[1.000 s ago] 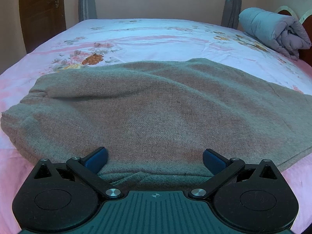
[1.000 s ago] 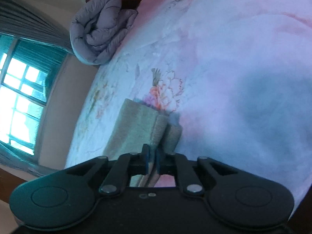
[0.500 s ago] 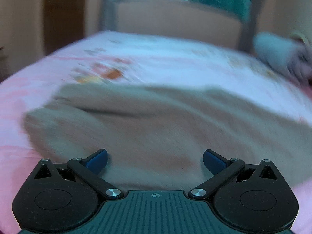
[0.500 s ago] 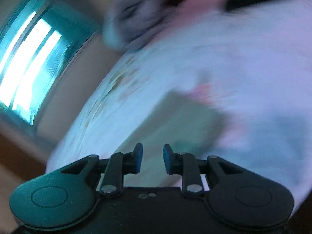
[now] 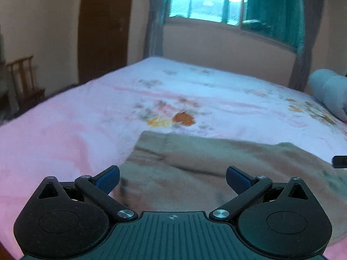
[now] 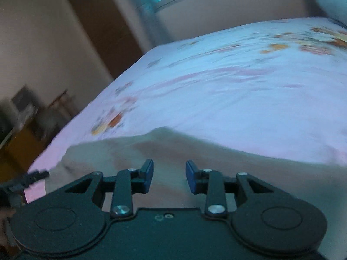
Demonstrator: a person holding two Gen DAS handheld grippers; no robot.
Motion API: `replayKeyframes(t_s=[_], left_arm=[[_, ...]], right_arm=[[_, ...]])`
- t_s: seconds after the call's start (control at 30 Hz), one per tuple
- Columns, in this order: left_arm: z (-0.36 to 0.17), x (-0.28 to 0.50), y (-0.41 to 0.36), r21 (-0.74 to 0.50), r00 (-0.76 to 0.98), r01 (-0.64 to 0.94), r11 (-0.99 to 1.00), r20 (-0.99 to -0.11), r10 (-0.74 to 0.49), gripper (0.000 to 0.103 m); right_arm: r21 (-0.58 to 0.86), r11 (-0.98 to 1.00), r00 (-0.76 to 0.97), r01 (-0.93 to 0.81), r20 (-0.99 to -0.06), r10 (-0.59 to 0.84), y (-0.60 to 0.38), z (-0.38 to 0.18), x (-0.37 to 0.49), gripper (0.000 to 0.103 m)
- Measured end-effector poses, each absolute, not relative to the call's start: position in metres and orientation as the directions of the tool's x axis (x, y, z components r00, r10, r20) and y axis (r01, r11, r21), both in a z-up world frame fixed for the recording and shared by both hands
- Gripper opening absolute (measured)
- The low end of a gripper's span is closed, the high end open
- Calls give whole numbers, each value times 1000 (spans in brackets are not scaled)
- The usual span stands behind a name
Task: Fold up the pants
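Note:
The brown-grey knit pants [image 5: 195,164] lie folded flat on the pink floral bed sheet [image 5: 86,117]. My left gripper [image 5: 172,178] is open and empty, held just above the near edge of the pants. In the right wrist view the pants [image 6: 173,149] lie below and ahead of my right gripper [image 6: 169,176], which is open and empty above them. The tip of the right gripper [image 5: 339,161] shows at the left wrist view's right edge, and the left gripper [image 6: 26,178] shows at the right wrist view's left edge.
A rolled grey quilt [image 5: 329,91] lies at the far right of the bed. A dark wooden door [image 5: 102,28], a wooden chair [image 5: 23,80] and a curtained window [image 5: 208,0] stand beyond the bed. Furniture [image 6: 19,125] stands left of the bed.
My right gripper let go of the pants' edge and opened, then swung round over the pants. My left gripper, open throughout, pulled up and back.

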State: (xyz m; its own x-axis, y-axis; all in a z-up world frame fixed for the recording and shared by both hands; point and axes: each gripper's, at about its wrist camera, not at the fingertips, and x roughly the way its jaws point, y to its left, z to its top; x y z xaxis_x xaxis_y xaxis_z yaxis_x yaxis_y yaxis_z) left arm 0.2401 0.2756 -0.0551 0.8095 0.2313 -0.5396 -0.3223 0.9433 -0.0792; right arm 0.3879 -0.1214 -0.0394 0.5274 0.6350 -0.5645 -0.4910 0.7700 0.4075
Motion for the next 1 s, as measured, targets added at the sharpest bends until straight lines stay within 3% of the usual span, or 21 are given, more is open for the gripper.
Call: replayKeyframes(t_s=[0.13,0.27,0.33,0.4,0.43,0.47,0.5,0.57,0.73,0.87,1.0], left_arm=[[-85,258,292,-16,708,-401,916,-640,299,103],[-118,245,308,-148,721,-450,881,-642,260,103],[-120,244,306,-139,729,-449,882,-628,272,103],[-120,245,306,-139,727,-450,882,-631,271,103],[-120,245,308,-147,728,-449,881,-632,265,103],[-120,245,308,-149,730,-445,883,-632,261,103],[-120,241,305,-149,732,-441,885,-630,259,103],[-121,239,305,-150,740,-432,889,-622,255,103],[-121,237,303,-148,743,-436,888,-617,261,103],[-120,236,303,-150,741,-435,888,-619,259,103],[-120,236,302,-146,742,-435,889,-617,261,103]], right_arm=[[433,732,483,-526,-557,676,-81,-53,407,26],[442,711,432,-547,-579,692,-51,-62,418,26],[406,726,419,-555,-617,665,-38,-68,428,21],[378,762,436,-526,-650,623,-32,-74,439,1],[371,774,445,-512,-656,609,-34,-77,444,0],[383,779,447,-497,-657,608,-40,-75,448,0],[409,766,440,-496,-642,628,-45,-72,450,7],[404,760,478,-509,-601,640,-58,-63,451,28],[395,792,509,-465,-613,605,-85,-62,478,28],[457,733,395,-504,-632,666,-80,-76,486,29],[448,664,346,-599,-602,719,-73,-72,469,22]])
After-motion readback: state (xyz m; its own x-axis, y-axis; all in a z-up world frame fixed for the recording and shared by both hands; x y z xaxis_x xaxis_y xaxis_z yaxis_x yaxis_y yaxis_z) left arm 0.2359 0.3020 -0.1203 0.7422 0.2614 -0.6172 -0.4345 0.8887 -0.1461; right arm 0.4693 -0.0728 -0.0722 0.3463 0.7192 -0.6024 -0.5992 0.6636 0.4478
